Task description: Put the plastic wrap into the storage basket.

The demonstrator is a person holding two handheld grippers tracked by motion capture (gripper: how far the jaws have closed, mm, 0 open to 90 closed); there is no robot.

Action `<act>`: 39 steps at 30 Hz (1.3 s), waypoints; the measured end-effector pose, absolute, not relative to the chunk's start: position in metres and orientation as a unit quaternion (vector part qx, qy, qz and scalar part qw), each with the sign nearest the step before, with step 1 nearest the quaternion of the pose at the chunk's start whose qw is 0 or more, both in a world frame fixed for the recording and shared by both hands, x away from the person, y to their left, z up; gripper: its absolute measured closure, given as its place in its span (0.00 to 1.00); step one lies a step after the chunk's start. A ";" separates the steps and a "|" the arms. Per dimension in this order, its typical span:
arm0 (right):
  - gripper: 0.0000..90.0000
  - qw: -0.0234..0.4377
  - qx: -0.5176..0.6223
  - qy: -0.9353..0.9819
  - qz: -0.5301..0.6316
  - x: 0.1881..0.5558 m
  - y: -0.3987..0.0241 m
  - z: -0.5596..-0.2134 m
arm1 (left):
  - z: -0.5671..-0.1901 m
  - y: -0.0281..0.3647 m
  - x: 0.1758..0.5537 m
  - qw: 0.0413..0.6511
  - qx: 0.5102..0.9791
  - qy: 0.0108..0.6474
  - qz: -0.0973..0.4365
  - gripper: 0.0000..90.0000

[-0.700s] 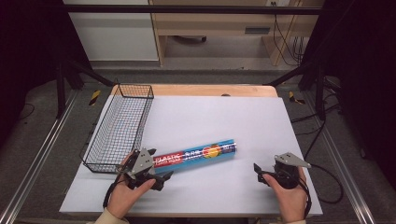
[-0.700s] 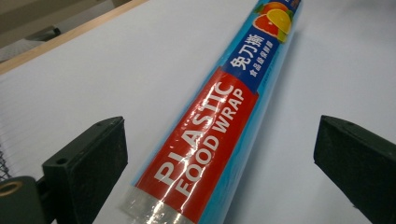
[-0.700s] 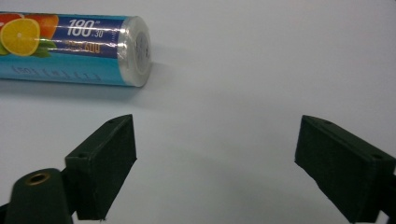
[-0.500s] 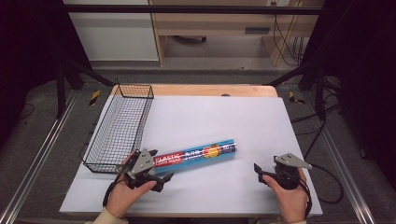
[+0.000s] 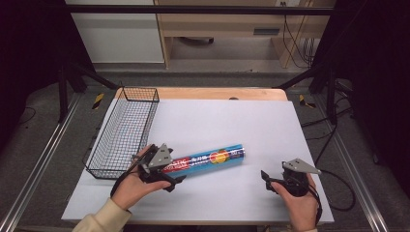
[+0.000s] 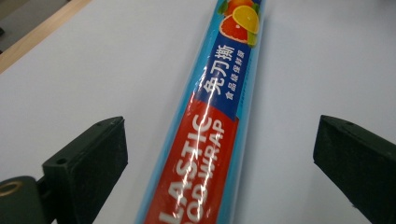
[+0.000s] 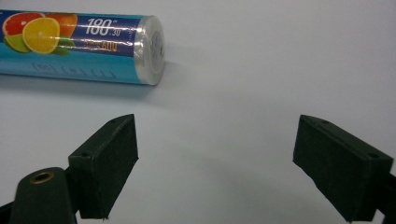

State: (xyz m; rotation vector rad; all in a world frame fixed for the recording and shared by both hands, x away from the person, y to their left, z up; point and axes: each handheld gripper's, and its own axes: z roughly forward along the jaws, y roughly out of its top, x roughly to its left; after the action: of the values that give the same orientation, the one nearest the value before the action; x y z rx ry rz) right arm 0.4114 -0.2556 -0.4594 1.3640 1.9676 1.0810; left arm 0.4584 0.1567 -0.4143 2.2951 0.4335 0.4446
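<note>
A blue and red roll of plastic wrap (image 5: 205, 160) lies on the white table, slanting up to the right. My left gripper (image 5: 167, 175) is at its red left end, open, with a jaw on either side of the roll (image 6: 210, 130) and a gap to each. My right gripper (image 5: 267, 177) rests open near the table's front right, apart from the roll's right end (image 7: 152, 49), which lies ahead and to the left of its jaws. Nothing sits between the right jaws.
A black wire basket (image 5: 126, 130) stands along the left side of the white table top (image 5: 217, 121), close behind my left hand. A wooden edge (image 5: 203, 93) runs along the far side. Cables trail off the right edge.
The right gripper has shifted slightly toward the table's front edge. The left gripper and the roll look unmoved.
</note>
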 end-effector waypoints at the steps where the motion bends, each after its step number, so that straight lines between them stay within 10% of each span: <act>1: 0.16 0.256 0.501 0.725 0.397 0.411 -0.256 -0.460 | -0.414 0.152 0.463 0.363 0.902 0.162 0.168 0.04; 39: 0.15 0.232 0.489 0.737 0.405 0.414 -0.254 -0.462 | -0.450 0.095 0.518 0.193 0.971 0.113 0.089 0.34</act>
State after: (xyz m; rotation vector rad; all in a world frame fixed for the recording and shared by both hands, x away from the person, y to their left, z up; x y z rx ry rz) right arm 0.4139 -0.2544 -0.4625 1.3435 2.0273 1.1122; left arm 0.5182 0.0949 -0.4504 2.7234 0.3176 0.2487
